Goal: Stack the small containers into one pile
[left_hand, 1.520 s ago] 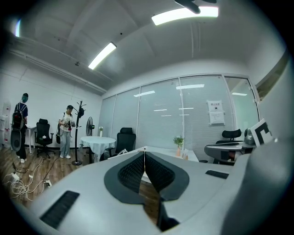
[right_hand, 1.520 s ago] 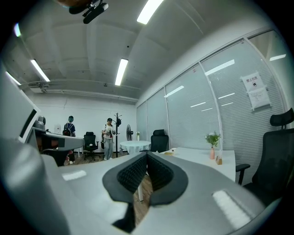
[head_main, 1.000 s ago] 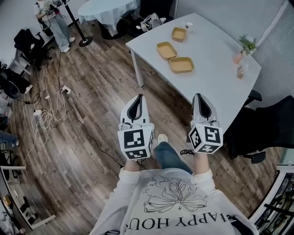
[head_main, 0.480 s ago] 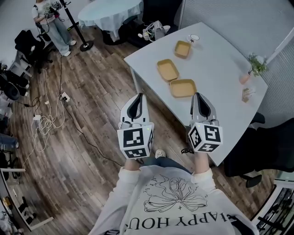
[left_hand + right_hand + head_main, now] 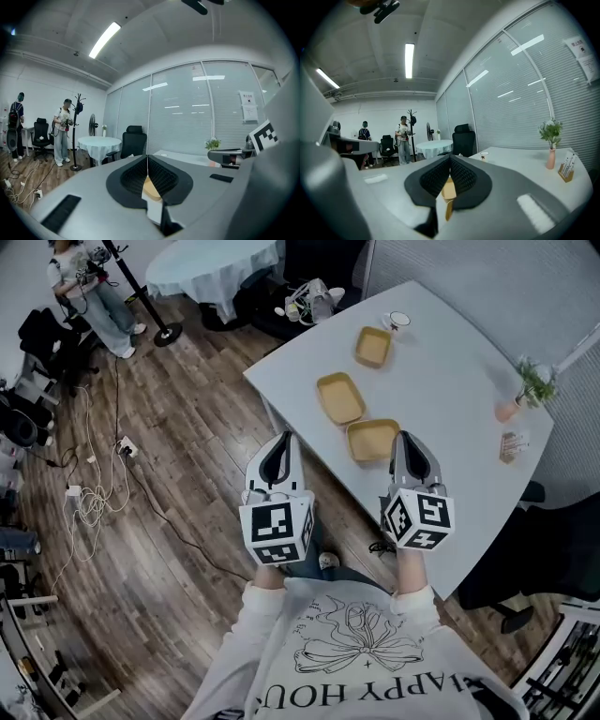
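Note:
Three shallow tan containers lie apart on the white table (image 5: 450,381): a small far one (image 5: 372,346), a middle one (image 5: 339,397) and a near one (image 5: 373,439). My left gripper (image 5: 284,440) is held out over the wooden floor just left of the table's near edge, shut and empty. My right gripper (image 5: 405,437) hovers over the table's near edge, right beside the near container, shut and empty too. In the left gripper view the jaws (image 5: 147,159) meet, with a tan patch showing behind them. The right gripper view shows its jaws (image 5: 450,157) likewise closed.
On the table stand a white cup (image 5: 397,321), a small plant in a vase (image 5: 530,390) and a card stand (image 5: 511,444). A black chair (image 5: 553,549) is at the right. Cables (image 5: 89,502) lie on the floor; a person (image 5: 84,277) stands far left by a round table (image 5: 220,263).
The table and its containers have come closer in the head view as both grippers moved forward toward them. Both grippers stayed shut and level.

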Available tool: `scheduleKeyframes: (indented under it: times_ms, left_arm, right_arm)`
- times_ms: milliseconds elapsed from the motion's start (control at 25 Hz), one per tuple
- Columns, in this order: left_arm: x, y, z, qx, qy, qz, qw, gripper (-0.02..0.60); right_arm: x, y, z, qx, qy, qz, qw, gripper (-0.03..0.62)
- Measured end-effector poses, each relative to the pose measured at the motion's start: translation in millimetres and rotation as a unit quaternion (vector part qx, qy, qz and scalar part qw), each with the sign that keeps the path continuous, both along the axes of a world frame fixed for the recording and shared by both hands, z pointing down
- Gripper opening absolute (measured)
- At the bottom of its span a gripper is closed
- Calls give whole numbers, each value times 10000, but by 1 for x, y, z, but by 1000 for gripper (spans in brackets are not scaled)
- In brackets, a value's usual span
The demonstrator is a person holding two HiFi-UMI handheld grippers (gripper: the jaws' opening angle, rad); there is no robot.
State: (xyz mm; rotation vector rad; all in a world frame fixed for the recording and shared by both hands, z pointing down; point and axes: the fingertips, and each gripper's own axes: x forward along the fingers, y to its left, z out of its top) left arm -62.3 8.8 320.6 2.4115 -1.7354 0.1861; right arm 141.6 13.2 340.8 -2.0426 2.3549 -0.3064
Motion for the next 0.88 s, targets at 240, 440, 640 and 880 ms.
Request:
scheduleKeyframes:
  times_ms: [240,440,640,880]
  left_arm:
    - [13,-81,17,-91,-31,354,9993,8]
    - [34,-151,19,-249,-47,798,9965,8]
    - [58,-202,26,-327,-165,1391,9896,8]
    - [99,-243,54,-650,-325,2212,9725,8]
  right_arm:
    - [11,-67,21,-169,8,295,9994,11]
    - [21,-124,24,-316,-54,616,9976,12]
    - [32,-157,34,-444,-81,1066,9933,12]
    - [51,-177,62,-817,-127,1582,9839,34]
